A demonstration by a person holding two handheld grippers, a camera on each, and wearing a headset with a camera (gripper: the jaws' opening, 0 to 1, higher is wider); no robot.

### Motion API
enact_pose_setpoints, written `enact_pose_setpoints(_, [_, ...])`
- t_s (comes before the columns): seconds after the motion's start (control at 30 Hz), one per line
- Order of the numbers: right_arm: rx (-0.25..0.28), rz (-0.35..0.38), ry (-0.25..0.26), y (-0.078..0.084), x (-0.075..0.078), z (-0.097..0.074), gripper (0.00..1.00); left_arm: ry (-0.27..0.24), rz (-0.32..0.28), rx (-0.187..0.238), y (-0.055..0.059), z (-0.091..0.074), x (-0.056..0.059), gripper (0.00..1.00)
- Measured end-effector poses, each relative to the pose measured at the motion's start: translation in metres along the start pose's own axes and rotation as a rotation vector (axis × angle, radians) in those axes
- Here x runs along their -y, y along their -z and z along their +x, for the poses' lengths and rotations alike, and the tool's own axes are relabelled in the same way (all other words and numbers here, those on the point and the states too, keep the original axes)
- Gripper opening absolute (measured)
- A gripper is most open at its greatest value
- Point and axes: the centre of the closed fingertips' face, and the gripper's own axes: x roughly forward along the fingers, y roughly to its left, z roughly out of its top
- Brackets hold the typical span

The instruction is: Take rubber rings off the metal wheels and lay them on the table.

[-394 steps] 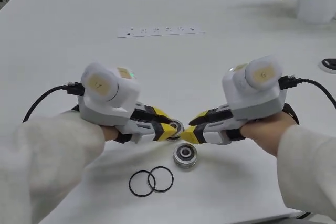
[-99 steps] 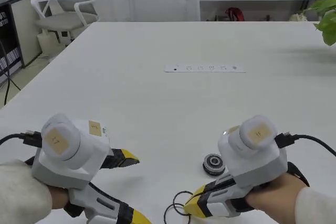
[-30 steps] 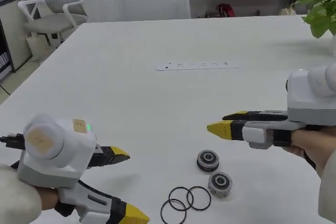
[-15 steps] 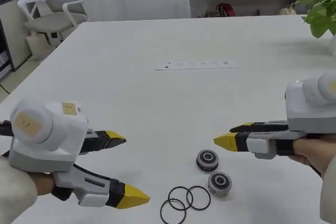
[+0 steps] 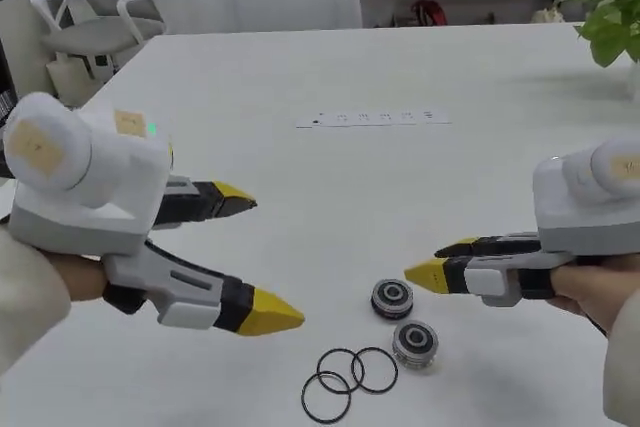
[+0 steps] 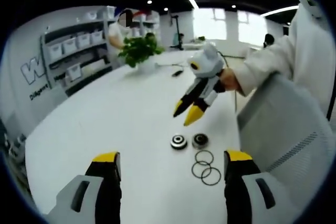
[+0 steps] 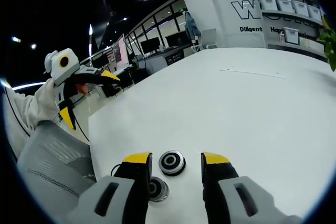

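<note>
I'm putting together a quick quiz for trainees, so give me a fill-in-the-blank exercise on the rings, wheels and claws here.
The rubber rings lying on the table number ___. Beside them sit ___ metal wheels. The left claw has its jaws ___. The right claw, above the table, grips ___.
Missing words: three; two; open; nothing.

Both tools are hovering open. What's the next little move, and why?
Probably lower the open right tool onto the wheel just ahead of its tips and grip it. Three rings already lie on the table, and that wheel's rim looks dark, so it may carry another, though I can't be sure.
</note>
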Motion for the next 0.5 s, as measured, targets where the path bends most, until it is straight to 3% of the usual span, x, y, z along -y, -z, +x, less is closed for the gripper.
enact_pose_setpoints(0.23, [-0.005, 0.0, -0.005, 0.001, 0.0, 0.001, 0.34, 0.016, 0.087, 0.02, -0.034, 0.008, -0.002, 0.8])
enact_pose_setpoints(0.5, [-0.024, -0.003, -0.006, 0.007, 0.001, 0.002, 0.33, 0.046, 0.104, 0.046, -0.049, 0.031, -0.003, 0.78])
